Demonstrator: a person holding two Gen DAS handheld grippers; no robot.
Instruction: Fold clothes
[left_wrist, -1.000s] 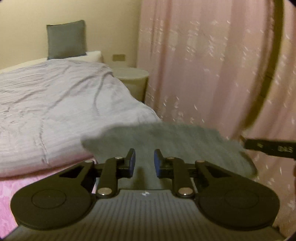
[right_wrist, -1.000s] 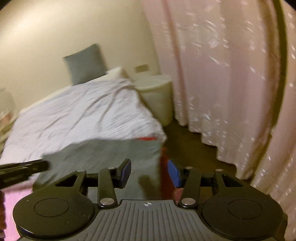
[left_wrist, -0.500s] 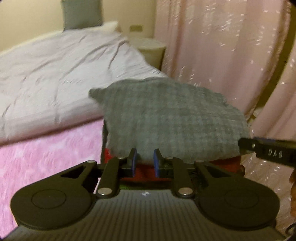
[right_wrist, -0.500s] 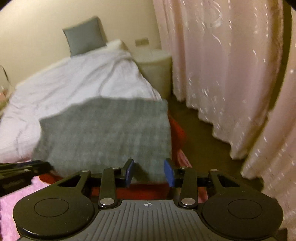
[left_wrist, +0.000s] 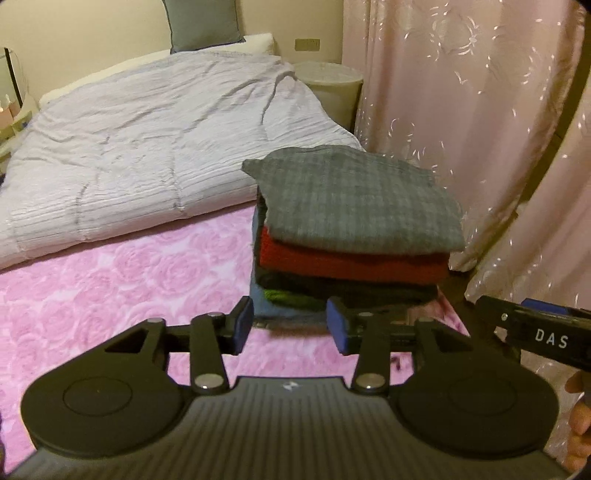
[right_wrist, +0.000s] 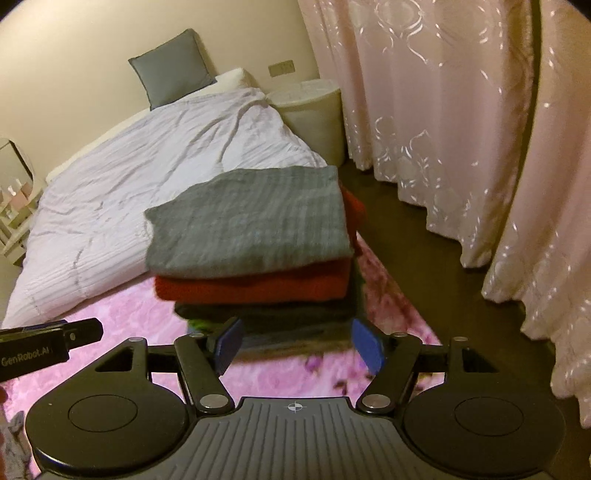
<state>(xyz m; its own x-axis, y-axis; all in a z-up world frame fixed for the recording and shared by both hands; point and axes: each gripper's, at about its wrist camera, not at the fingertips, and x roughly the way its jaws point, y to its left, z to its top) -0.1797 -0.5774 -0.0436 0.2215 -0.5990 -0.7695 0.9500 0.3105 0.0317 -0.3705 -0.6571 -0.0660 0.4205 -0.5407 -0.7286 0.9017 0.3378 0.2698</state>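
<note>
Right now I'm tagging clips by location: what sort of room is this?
Most likely a bedroom: a bed with a rumpled white duvet, a grey pillow at its head, and pink curtains.

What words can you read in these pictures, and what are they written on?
"DAS" - on the side of the right gripper, seen from the left wrist view.
"GenRobot.AI" - on the side of the left gripper, seen from the right wrist view.
The clothes pile shows no words.

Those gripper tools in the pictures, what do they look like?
Both the left gripper and the right gripper are matte black, with a ribbed grey centre, two round discs, silver pivot pins and blue fingertip pads. White lettering marks their sides. No cables show.
</note>
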